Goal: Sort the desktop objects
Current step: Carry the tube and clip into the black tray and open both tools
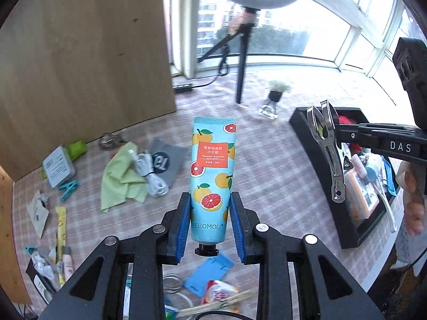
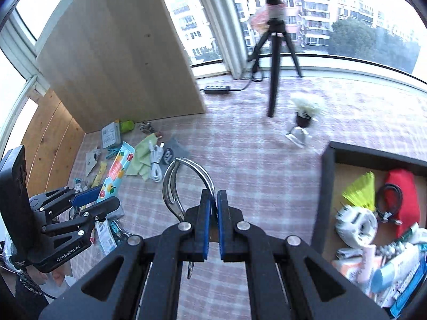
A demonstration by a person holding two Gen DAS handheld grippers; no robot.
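A light-blue hand cream tube (image 1: 210, 176) printed with grapefruits stands upright, cap down, between the blue pads of my left gripper (image 1: 210, 197), which is shut on its lower half above the checked tablecloth. From the right wrist view the same tube (image 2: 117, 170) and left gripper (image 2: 97, 200) show at the left. My right gripper (image 2: 213, 194) is shut on a shiny metal clip (image 2: 166, 189). In the left wrist view that clip (image 1: 333, 165) hangs from the right gripper (image 1: 337, 132) over the near wall of a black tray (image 1: 301, 125).
The black tray (image 2: 324, 186) on the right holds several sorted items. Left of the middle lie a green cloth (image 1: 120, 178), a white cable (image 1: 152, 176), a grey pouch (image 1: 165, 160), a tin (image 1: 57, 166) and teal pegs. A tripod (image 1: 241, 61), a small plant (image 1: 277, 90) and a wooden board (image 1: 88, 53) stand behind.
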